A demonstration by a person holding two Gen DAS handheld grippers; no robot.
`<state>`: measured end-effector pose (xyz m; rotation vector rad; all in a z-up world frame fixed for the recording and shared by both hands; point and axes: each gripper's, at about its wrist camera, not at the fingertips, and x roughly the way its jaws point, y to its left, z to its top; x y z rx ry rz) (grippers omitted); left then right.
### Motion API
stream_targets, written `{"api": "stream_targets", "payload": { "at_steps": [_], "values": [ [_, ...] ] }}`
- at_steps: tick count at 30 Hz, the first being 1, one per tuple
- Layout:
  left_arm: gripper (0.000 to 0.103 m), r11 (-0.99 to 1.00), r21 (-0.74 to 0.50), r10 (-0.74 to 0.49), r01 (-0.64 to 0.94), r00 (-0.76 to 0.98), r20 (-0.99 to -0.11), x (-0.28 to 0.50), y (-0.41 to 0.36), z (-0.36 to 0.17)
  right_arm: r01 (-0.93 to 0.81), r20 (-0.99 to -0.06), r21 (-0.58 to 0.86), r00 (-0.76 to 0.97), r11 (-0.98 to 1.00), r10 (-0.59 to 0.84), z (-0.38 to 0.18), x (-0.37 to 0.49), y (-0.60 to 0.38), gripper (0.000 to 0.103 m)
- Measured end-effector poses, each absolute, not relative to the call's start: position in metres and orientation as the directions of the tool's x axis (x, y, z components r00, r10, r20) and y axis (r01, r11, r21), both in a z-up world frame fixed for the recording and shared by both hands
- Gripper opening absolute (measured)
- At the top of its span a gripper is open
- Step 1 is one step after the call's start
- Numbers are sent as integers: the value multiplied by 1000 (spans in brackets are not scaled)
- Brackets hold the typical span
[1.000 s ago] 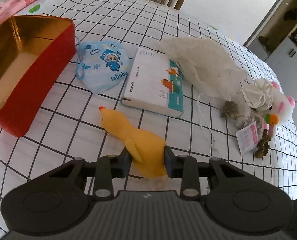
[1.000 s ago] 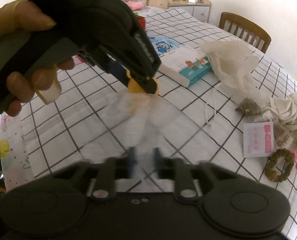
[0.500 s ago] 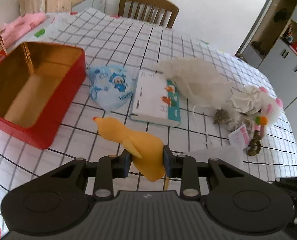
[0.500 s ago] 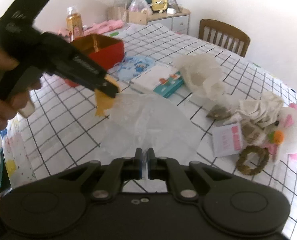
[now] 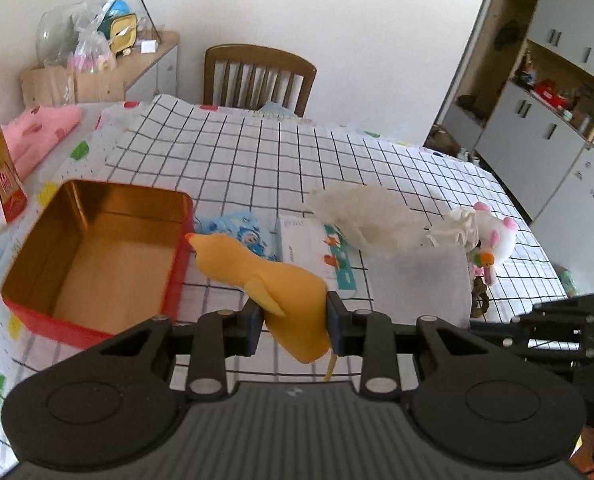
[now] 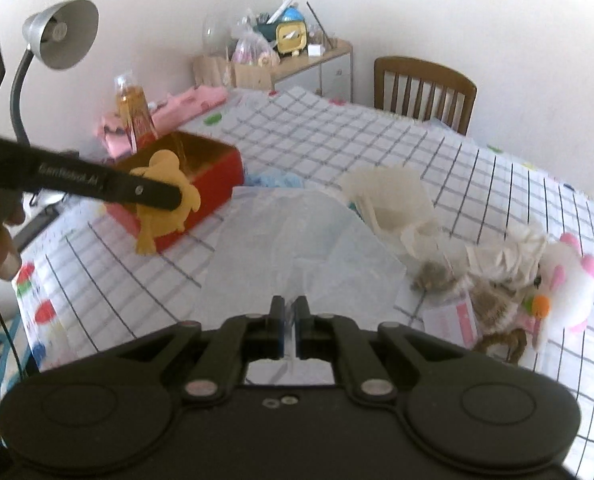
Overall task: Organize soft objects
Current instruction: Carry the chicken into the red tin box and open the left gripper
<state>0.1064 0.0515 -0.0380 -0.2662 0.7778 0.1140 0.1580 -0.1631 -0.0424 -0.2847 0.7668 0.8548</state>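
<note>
Tin (image 5: 97, 248): red, gold inside, nothing in it | left hand-held gripper (image 5: 295, 320): clamps yellow duck (image 5: 265, 280) | right hand-held gripper (image 6: 290, 328): pinches clear bag (image 6: 297, 240)

Yellow duck (image 5: 281, 292) (orange beak), red tin (image 5: 97, 256) gold inside, black-on-white checked tablecloth (image 5: 297, 160).

Left gripper (image 6: 169, 196) arm – blurred lettering, roughly "GenRobot.AI"

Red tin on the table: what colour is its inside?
Gold. The red tin's shiny golden interior shows best in the left wrist view.
</note>
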Motion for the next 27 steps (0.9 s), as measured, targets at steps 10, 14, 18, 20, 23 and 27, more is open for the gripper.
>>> {"api": "stream_targets", "payload": {
  "at_steps": [10, 14, 18, 20, 23, 27],
  "values": [
    [32, 971, -213, -80, -110, 691, -719, 109, 136, -36, -721, -726, 86, 427, 687, 539, -24, 143, -74, 4],
    [32, 980, -186, -88, -74, 676, -732, 115, 171, -40, -729, -732, 46, 441, 683, 520, -24, 136, -34, 4],
    [32, 984, -163, -77, -69, 662, -746, 127, 202, -43, -736, -743, 35, 434, 677, 509, -29, 133, 4, 4],
    [32, 982, -173, -82, -74, 657, -749, 136, 217, -42, -734, -755, 18, 435, 679, 490, -33, 136, 26, 4],
    [32, 976, -195, -84, -96, 659, -747, 150, 239, -40, -737, -779, 3, 422, 675, 464, -39, 141, 52, 4],
    [32, 972, -214, -93, -103, 664, -742, 165, 258, -37, -750, -795, -80, 445, 656, 412, -48, 148, 84, 4]
  ]
}}
